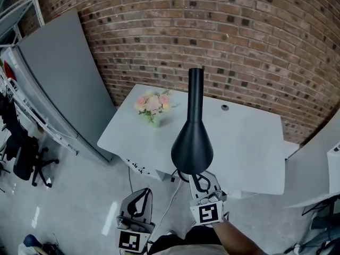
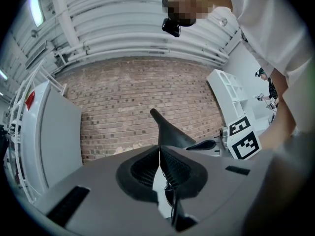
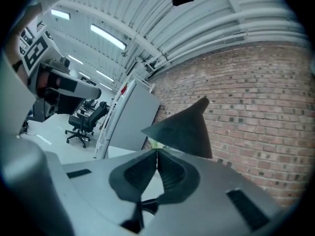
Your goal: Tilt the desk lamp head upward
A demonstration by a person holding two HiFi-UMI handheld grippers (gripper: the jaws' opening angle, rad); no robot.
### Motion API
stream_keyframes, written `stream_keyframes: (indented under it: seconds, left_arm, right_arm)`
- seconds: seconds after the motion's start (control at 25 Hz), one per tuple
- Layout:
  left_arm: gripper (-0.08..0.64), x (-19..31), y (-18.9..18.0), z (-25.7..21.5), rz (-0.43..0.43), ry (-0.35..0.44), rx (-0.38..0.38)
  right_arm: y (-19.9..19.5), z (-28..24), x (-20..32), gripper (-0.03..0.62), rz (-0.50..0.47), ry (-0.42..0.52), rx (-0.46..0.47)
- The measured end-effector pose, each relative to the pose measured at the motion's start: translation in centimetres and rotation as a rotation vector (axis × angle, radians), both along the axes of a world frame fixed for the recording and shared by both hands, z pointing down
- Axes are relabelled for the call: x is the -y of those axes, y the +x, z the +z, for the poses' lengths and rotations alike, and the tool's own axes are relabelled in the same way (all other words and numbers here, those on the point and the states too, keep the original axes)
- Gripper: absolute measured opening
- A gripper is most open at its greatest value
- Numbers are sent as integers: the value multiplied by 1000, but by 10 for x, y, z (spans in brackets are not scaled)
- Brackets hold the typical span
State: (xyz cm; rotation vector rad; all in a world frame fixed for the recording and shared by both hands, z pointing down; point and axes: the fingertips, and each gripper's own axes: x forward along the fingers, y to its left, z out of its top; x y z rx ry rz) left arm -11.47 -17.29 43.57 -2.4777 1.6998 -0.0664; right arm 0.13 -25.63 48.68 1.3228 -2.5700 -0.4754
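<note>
Both tongs are clenched w/ nothing in them, right tongs (image 3: 157, 153) just short of the lamp head (image 1: 192, 145), left tongs (image 2: 159, 150) near it, over the bench (image 1: 249, 147); we judge it light, slick, prob. stiff-jointed, so nip its flared rim.
</note>
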Motion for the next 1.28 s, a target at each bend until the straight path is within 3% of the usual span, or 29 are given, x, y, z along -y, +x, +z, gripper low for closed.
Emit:
stream_keyframes:
  seconds: [0.36,0.68,1.28]
  left_arm:
    - [14,0,-11,6,-17,-15,28]
    - [14,-2,-5,7,-2,-14,33]
    - [14,-11,0,-17,9,27,-4]
  right_arm:
    - [-8,-4,7,18,-3,26,53]
    - [-9,-17,-3,18,-24,56,30]
    - [-14,-106,-40,18,-91,128,91]
